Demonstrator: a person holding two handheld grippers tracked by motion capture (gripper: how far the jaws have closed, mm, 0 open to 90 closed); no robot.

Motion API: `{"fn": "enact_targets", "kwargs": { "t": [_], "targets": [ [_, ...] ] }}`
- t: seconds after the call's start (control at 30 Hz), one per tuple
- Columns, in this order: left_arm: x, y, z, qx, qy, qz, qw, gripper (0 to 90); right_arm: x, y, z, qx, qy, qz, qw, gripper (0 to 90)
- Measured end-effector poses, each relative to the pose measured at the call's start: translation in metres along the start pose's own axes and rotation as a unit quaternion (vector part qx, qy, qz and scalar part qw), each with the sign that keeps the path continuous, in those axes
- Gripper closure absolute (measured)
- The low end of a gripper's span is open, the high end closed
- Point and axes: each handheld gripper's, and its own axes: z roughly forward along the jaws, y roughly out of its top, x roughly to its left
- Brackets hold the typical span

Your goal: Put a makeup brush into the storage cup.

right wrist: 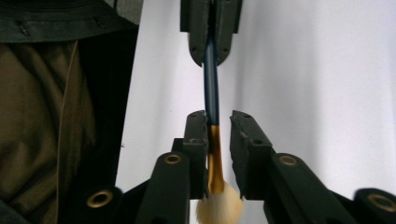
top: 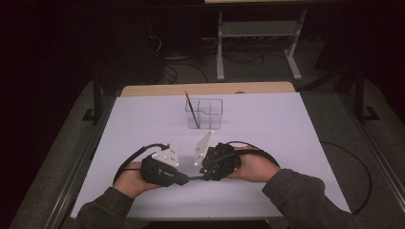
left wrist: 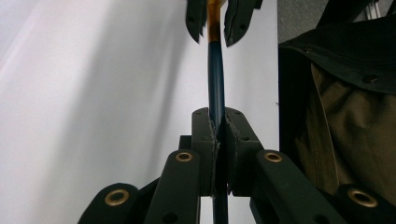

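**Brush held between two grippers, near edge of table**

Item: brush [right wrist: 211, 93], dark blue handle, gold ferrule, pale bristles. Location: near centre of the white table [top: 286, 133], level between both hands. Left gripper [left wrist: 217, 133]: jaws pinched tight on the handle. Right gripper [right wrist: 218, 135]: jaws parted, ferrule between them, touching one pad. Farther back: clear compartmented holder [top: 205, 113] with one upright pencil [top: 191, 109].

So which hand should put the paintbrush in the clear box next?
Probably the left. The left gripper is clamped on the paintbrush handle, while the right gripper has opened around the gold part near the bristles. The clear box, already holding one brush, stands just ahead of both hands.
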Motion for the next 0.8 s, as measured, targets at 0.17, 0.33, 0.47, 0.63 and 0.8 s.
{"fn": "enact_targets", "kwargs": {
  "t": [0.17,0.33,0.47,0.63,0.8],
  "targets": [
    [0.001,-0.002,0.0,-0.005,0.008,-0.004,0.9999,83.6,-0.002,-0.005,-0.003,-0.011,-0.004,0.018,0.9998,69.7],
    [0.002,-0.004,-0.002,-0.008,0.017,-0.013,0.9997,83.6,-0.006,-0.012,-0.005,-0.02,-0.009,0.039,0.999,68.4],
    [0.002,-0.006,-0.003,-0.016,0.026,-0.023,0.9993,83.6,-0.008,-0.016,-0.009,-0.031,-0.013,0.061,0.9976,67.3],
    [0.004,-0.007,-0.005,-0.021,0.04,-0.029,0.9985,83.6,-0.01,-0.021,-0.014,-0.036,-0.021,0.072,0.9965,64.9],
    [0.007,-0.009,-0.009,-0.02,0.051,-0.036,0.9979,83.6,-0.014,-0.027,-0.02,-0.05,-0.027,0.091,0.9942,63.2]
  ]
}}
